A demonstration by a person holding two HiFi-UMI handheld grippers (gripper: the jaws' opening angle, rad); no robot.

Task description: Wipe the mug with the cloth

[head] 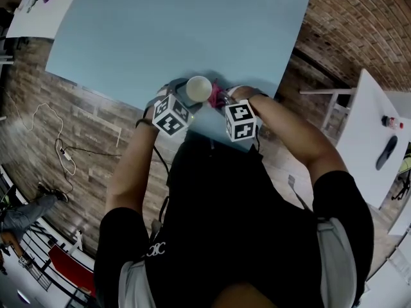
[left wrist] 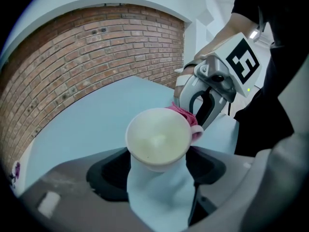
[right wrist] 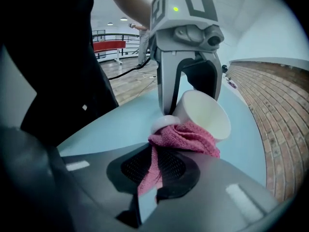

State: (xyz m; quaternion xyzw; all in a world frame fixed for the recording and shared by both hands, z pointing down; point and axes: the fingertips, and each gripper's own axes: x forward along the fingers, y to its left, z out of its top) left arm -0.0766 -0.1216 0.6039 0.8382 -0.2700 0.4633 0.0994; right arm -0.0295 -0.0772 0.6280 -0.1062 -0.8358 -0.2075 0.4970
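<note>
A white mug (head: 198,88) hangs just above the near edge of the light blue table (head: 180,31). My left gripper (head: 183,100) is shut on the mug (left wrist: 158,140), its jaws spread wide around the body, mouth tilted up toward the camera. My right gripper (head: 221,101) is shut on a pink cloth (right wrist: 183,139) and presses it against the mug's (right wrist: 205,112) side by the handle. In the left gripper view the cloth (left wrist: 186,114) peeks out behind the rim, with the right gripper (left wrist: 203,105) behind it. The left gripper (right wrist: 190,95) straddles the mug in the right gripper view.
The table stretches away from me; its front edge is right under the grippers. White tables stand at the right (head: 369,140) and the far left corner (head: 38,5). A cable (head: 61,149) lies on the wood floor at left.
</note>
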